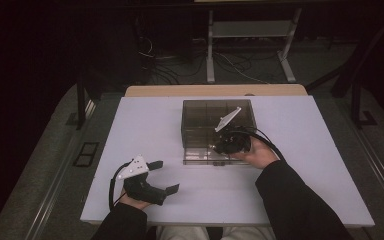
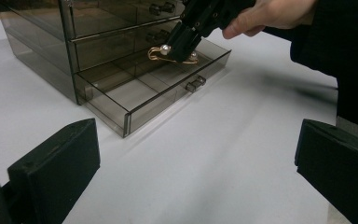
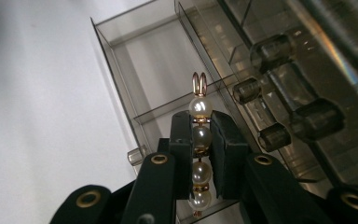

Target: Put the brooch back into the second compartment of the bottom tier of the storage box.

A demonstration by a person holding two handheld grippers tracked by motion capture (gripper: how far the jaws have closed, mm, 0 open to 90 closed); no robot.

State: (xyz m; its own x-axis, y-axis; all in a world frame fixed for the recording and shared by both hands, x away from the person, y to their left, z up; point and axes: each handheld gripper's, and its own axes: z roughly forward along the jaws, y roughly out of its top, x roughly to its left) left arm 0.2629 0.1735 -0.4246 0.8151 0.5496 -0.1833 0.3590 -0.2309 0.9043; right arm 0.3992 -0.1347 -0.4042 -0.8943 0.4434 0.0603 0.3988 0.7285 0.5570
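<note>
A smoky see-through drawer box (image 1: pixel 217 115) stands mid-table with its bottom drawer (image 2: pixel 158 88) pulled out. My right gripper (image 1: pixel 217 146) hangs over that drawer, tilted down, and is shut on a gold hair clip set with pearls (image 3: pixel 200 107). The clip runs lengthwise between the pads (image 3: pixel 182 140), its gold loop end poking past the tips above the drawer's compartments (image 3: pixel 135 60). In the left gripper view the clip (image 2: pixel 168 51) hovers just above the drawer's inside. My left gripper (image 1: pixel 164 176) rests near the front left of the table, open, nothing between its jaws.
The box's upper drawers (image 3: pixel 284 84) are closed, their small knobs facing me. The white table (image 1: pixel 290 200) ends in a wooden strip (image 1: pixel 215 90) at the back. Beyond it stand a metal frame (image 1: pixel 250 45) and cables on the floor.
</note>
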